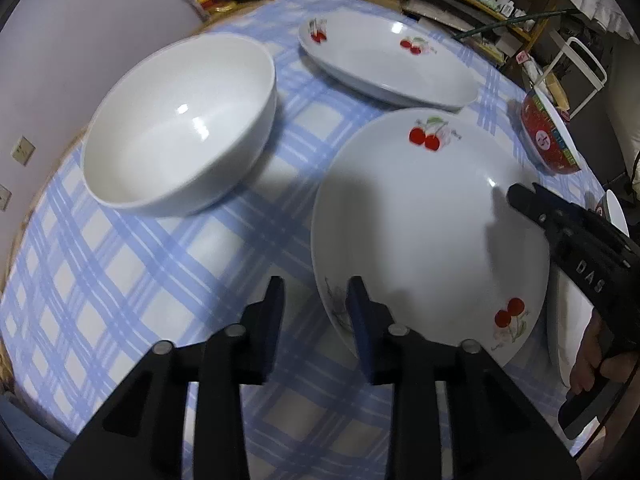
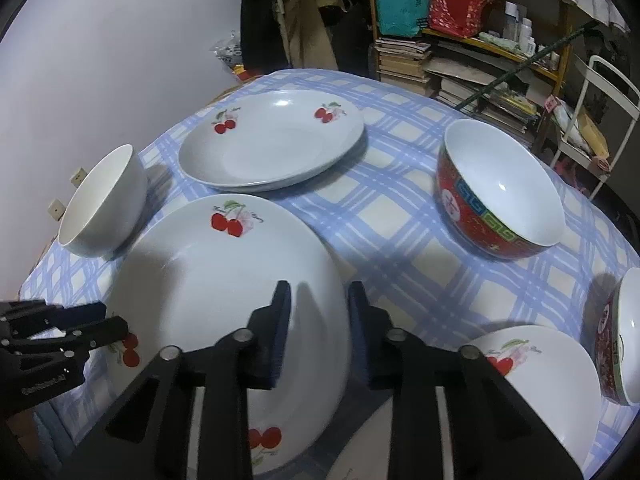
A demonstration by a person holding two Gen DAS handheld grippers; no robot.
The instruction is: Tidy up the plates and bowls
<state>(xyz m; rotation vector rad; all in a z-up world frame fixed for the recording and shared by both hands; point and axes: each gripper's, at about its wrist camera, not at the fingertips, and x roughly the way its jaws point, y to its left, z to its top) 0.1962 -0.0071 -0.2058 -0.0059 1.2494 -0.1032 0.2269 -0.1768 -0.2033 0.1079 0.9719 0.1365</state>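
Straddling the near left rim of a white cherry-print plate (image 1: 420, 220), the left gripper (image 1: 318, 312) is seen with its fingers narrowed to a small gap: one finger lies over the plate's inside, the other over the tablecloth (image 1: 120, 280) just outside. Whether the pads actually press on the rim cannot be told. The right gripper (image 2: 320, 308) is set the same way on the opposite, right rim of that plate, narrowly parted with the rim between its fingers, and firm contact cannot be judged there either. Part of a hand (image 1: 596, 344) is seen gripping its handle.

This plate sits near the front edge of the table, which is covered in blue-and-white checks. A second cherry plate (image 2: 552, 380) is found just beside it at the front right corner, with a red patterned bowl (image 2: 616, 340) at the right edge.

Farther back, a plain white bowl (image 1: 180, 132) stands near the left edge and a second red bowl (image 2: 500, 200) toward the right edge. A third cherry plate (image 1: 384, 68) lies near the far edge. Cluttered shelves (image 2: 480, 60) are seen beyond the table.
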